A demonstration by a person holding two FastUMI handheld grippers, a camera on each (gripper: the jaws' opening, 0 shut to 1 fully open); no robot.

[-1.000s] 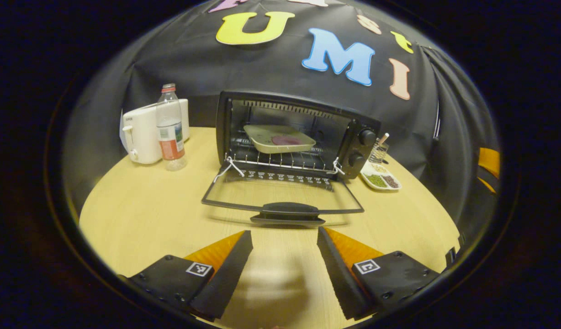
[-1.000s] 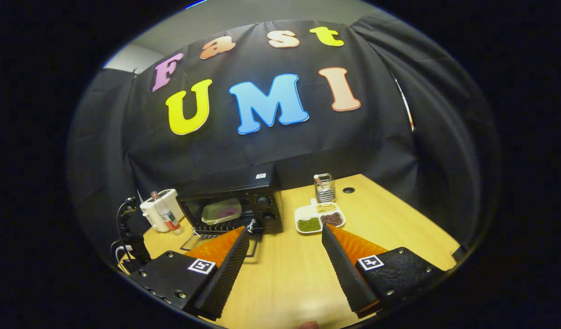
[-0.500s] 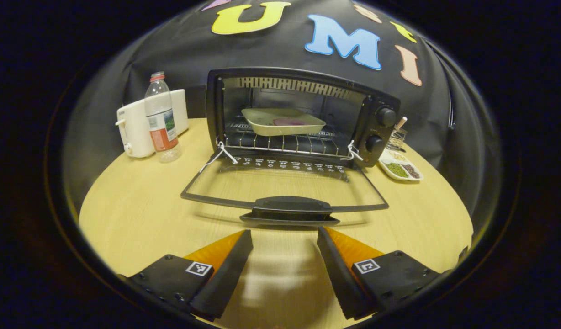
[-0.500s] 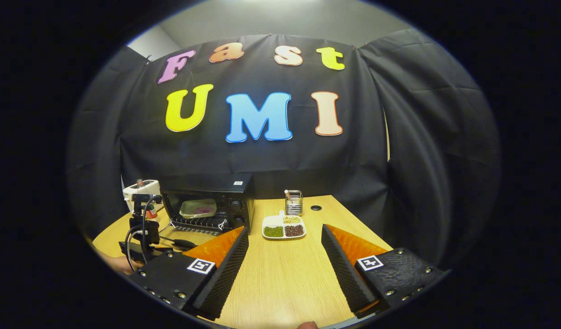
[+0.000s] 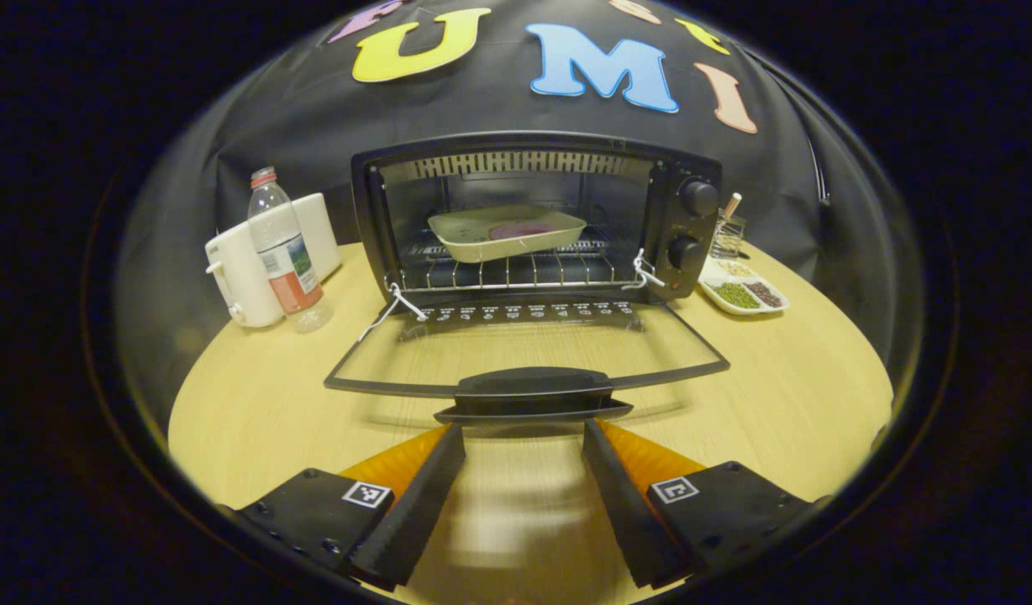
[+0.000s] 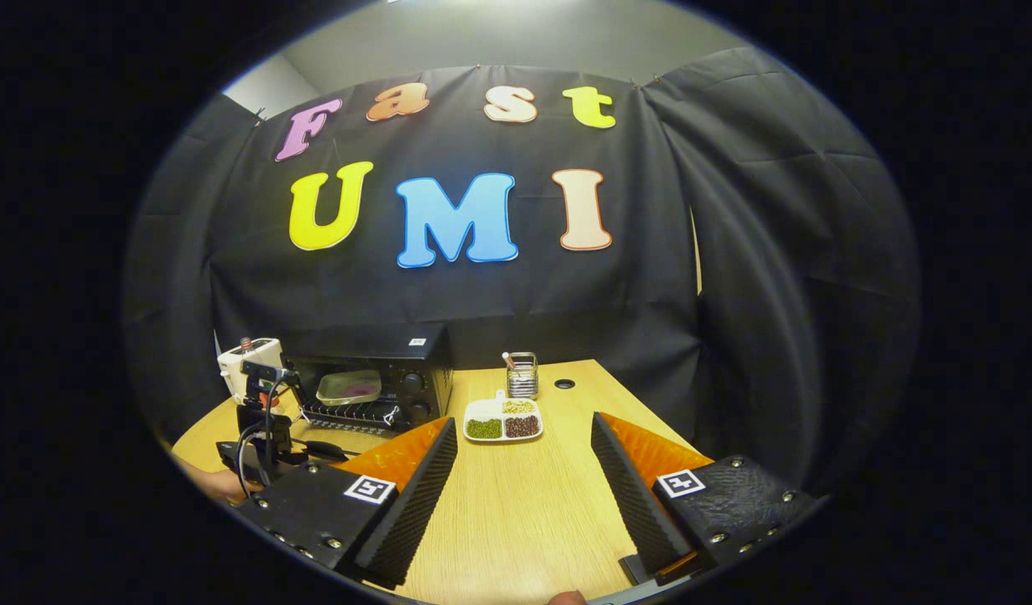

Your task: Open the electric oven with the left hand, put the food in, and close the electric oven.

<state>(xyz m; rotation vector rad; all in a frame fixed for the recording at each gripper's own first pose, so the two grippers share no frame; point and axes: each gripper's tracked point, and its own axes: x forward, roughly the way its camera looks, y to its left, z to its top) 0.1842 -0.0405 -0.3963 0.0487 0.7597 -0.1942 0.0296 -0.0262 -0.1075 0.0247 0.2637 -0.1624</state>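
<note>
Black oven door [image 5: 524, 357] lay flat open, its handle [image 5: 533, 393] now just at the left gripper [image 5: 523, 437], whose released fingers had closed in over the last second. At 12 o'clock the food tray [image 5: 506, 232] sat inside the oven [image 5: 533, 218]: only closing remained. Bottle [image 5: 282, 252] label unreadable. Right gripper [image 6: 524, 458] hung released, grasping nothing.
</note>
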